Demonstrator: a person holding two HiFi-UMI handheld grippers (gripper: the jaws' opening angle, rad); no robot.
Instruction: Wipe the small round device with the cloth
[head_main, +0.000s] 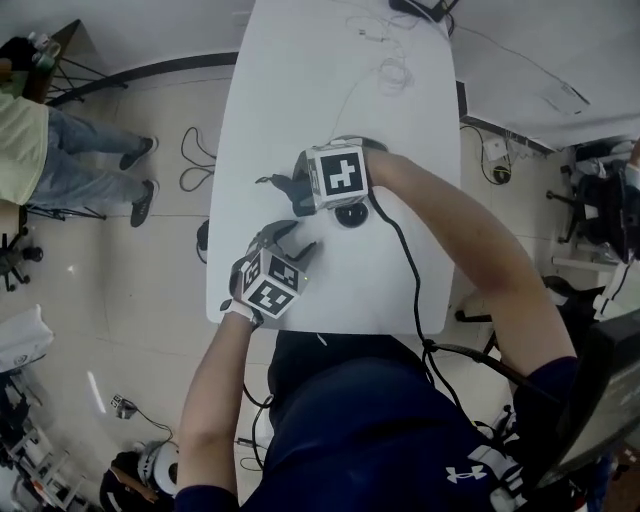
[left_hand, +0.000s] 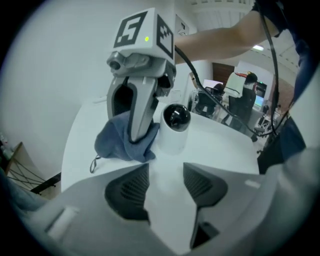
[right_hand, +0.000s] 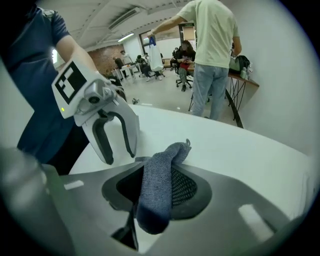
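Head view: two grippers, one cloth and one small round device work over one white table (head_main: 330, 90). The left gripper (head_main: 291, 238) points up the table. The right gripper (head_main: 288, 188) lies across, just past the left fingertips. The cloth (head_main: 273, 183) is a dark scrap at the right fingertips, hard to make out. The small round device (head_main: 351, 214) sits just behind the right gripper's marker cube, partly covered by it. The near table edge runs close behind the left gripper, while bare tabletop stretches beyond both sets of fingers to loose cables (head_main: 392, 68) at the far end.

Left gripper view: the left gripper (left_hand: 165, 172) has its jaws apart with only bare table between them. Straight ahead of the fingertips stands the device (left_hand: 174, 127), a white base under a black dome. The right gripper (left_hand: 137, 136) presses the bunched cloth (left_hand: 117, 145) against its left side.

Right gripper view: the right gripper (right_hand: 159, 186) is clamped on the cloth (right_hand: 161, 167), which hides the fingertips. The left gripper (right_hand: 120, 156) hangs just beyond. The device is out of frame.
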